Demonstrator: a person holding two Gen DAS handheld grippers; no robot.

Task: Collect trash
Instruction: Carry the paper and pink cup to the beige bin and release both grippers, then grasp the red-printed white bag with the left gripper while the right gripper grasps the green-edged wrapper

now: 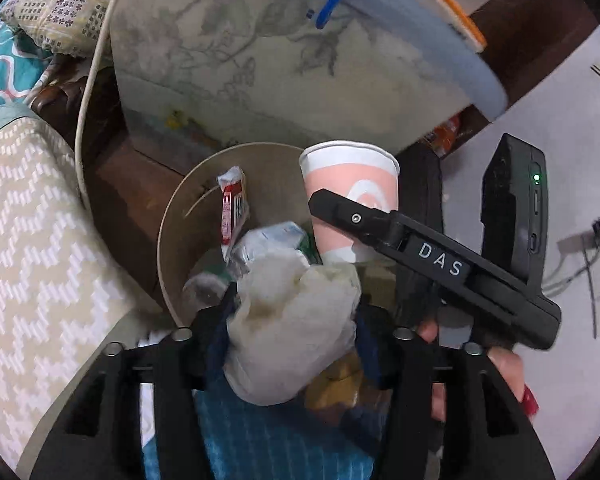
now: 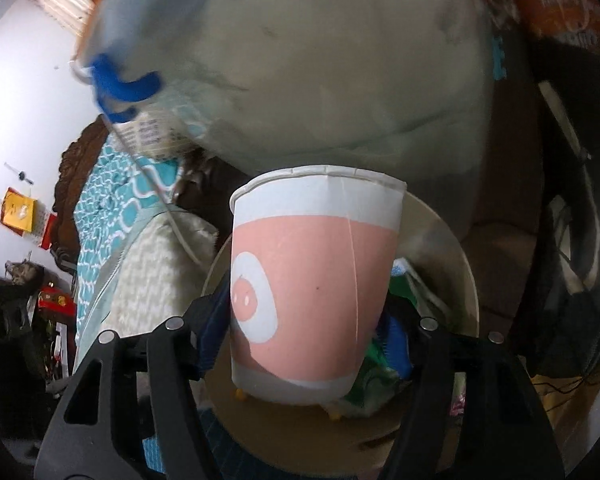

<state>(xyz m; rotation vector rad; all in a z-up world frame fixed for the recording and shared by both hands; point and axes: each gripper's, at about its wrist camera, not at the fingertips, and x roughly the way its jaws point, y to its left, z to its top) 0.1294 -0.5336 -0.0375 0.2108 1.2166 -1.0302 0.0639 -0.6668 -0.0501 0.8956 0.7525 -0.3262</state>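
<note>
While over the bin, left gripper around crumpled tissue, right gripper around paper cup, contact unclear.

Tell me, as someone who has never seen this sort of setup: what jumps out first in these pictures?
A pink and white paper cup fills the middle of the right wrist view, between the right gripper's fingers. In the left wrist view, a crumpled whitish bag sits between the left gripper's fingers. Both hang over a round tan bin already holding wrappers, beside a bed with a chevron-patterned cover.
</note>
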